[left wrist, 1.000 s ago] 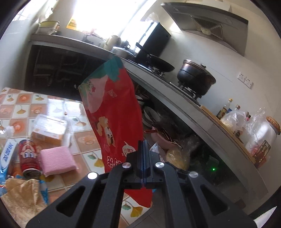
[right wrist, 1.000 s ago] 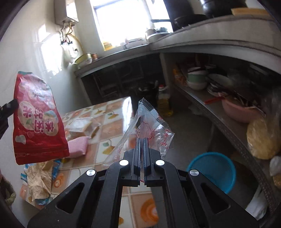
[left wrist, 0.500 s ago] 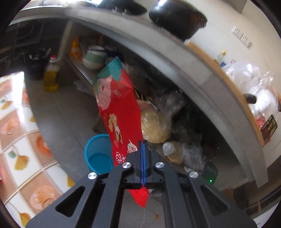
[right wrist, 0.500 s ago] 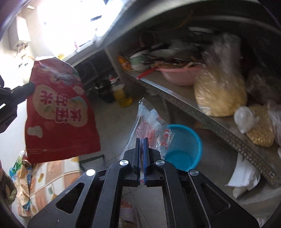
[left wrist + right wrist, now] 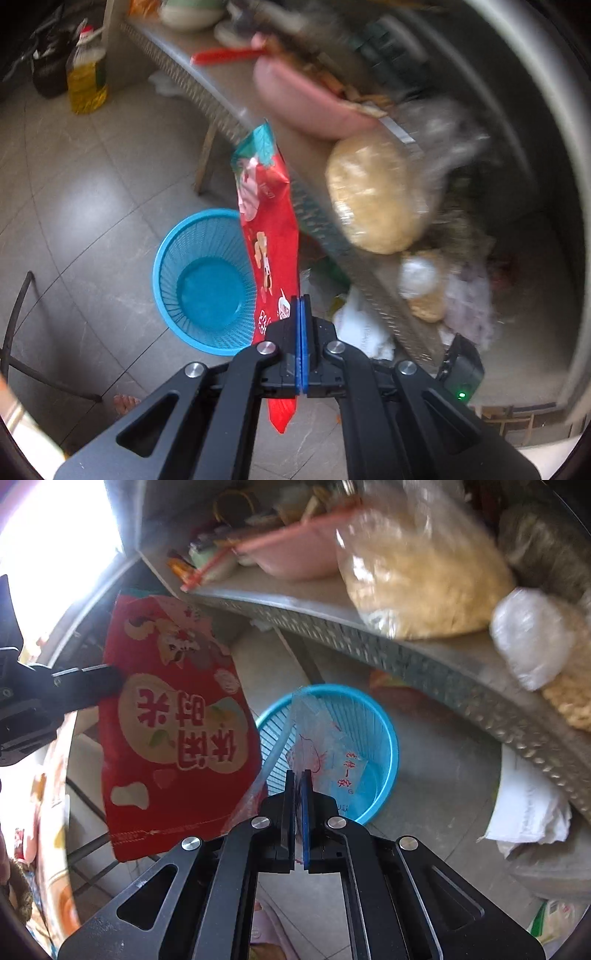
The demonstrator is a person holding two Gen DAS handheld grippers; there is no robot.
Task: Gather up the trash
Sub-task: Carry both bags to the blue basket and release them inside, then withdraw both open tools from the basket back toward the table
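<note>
Both hands have swung away from the tiled table and dropped down toward the floor since a second ago, so now each wrist view looks down on the blue mesh wastebasket instead of the kitchen.

Left tongs are clenched on the red snack bag, gripping it near its lower end so most of it sticks out past the tips. In the left view the bag overlaps the basket's right rim, hanging above it, not inside. From the right wrist you see it flat-on, with the left tongs pinching its edge.

Right tongs are clamped on a clear plastic wrapper with red print, which hangs right over the basket's opening. The basket looks empty.

Just beside the basket runs a low metal shelf with a pink basin and a clear bag of something yellowish. A yellow oil bottle stands on the grey floor tiles farther off. Pretty blurry around the shelf stuff.
</note>
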